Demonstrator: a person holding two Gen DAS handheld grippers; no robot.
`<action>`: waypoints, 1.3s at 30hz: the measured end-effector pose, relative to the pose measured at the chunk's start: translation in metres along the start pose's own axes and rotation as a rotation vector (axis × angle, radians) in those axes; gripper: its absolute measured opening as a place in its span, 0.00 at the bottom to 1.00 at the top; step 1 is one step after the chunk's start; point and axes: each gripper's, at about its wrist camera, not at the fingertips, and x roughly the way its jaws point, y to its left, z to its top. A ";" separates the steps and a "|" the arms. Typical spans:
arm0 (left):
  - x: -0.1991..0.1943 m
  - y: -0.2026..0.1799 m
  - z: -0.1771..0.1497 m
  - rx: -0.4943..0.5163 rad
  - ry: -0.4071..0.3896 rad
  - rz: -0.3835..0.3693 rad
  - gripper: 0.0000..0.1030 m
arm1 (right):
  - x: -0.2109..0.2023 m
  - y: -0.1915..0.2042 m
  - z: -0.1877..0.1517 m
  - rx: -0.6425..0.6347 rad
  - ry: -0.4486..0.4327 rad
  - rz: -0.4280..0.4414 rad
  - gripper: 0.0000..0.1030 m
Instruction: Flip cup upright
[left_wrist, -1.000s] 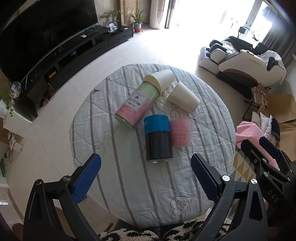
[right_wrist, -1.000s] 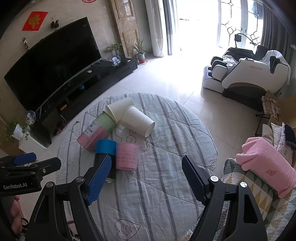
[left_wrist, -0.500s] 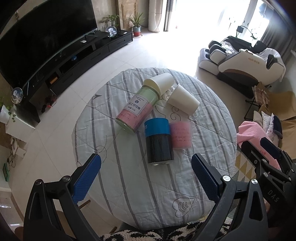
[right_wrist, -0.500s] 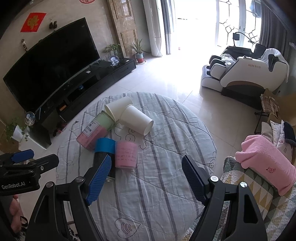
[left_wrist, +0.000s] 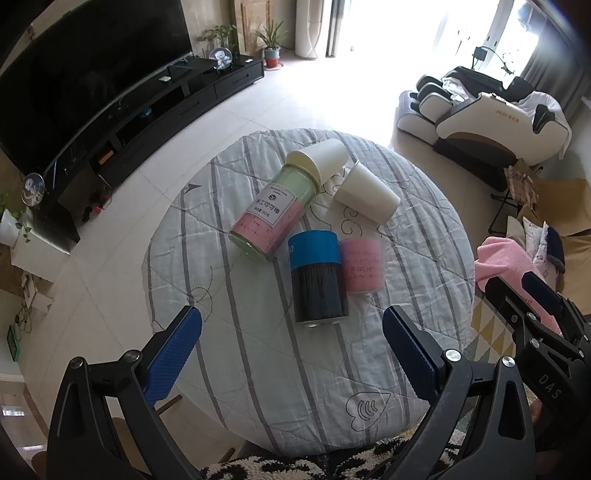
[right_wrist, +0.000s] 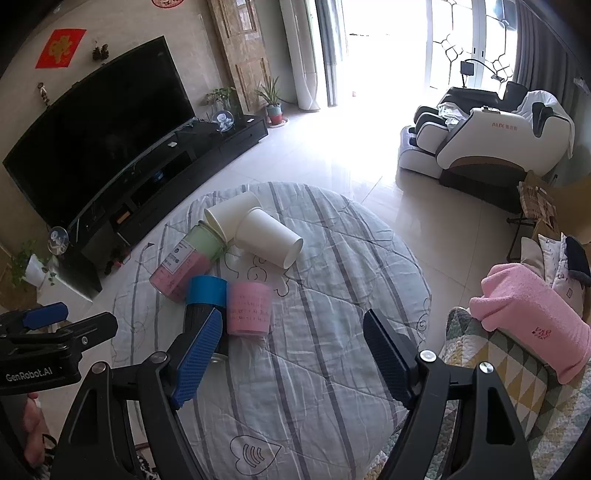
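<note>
With both our left gripper (left_wrist: 291, 347) and right gripper (right_wrist: 291, 354) jaws apart above the round quilt-covered worktop (right_wrist: 332, 369), the white paper cup (right_wrist: 267, 236) lying sideways looks light and crushable, so we should pinch its mid-wall gently.

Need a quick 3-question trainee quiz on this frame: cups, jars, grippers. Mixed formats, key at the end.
1. True or false: the left gripper holds a cup.
2. How many white paper cups lie on their sides on the round striped-cloth table?
3. What lies directly beside the pink translucent plastic cup? A) blue-lidded black canister B) green-and-pink labelled glass jar C) a white mug

Key: 1 false, both it and the right gripper are open and empty. 2 two: the nearer white cup and the farther white cup. 3 A.
</note>
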 end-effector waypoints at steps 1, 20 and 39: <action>0.002 0.000 0.000 -0.001 0.005 0.000 0.97 | 0.001 0.000 0.000 0.002 0.002 -0.001 0.78; 0.102 -0.016 0.024 -0.033 0.223 0.049 1.00 | 0.045 -0.034 -0.001 0.076 0.128 -0.012 0.78; 0.194 -0.021 0.024 -0.080 0.290 0.017 1.00 | 0.076 -0.062 -0.006 0.113 0.218 -0.044 0.78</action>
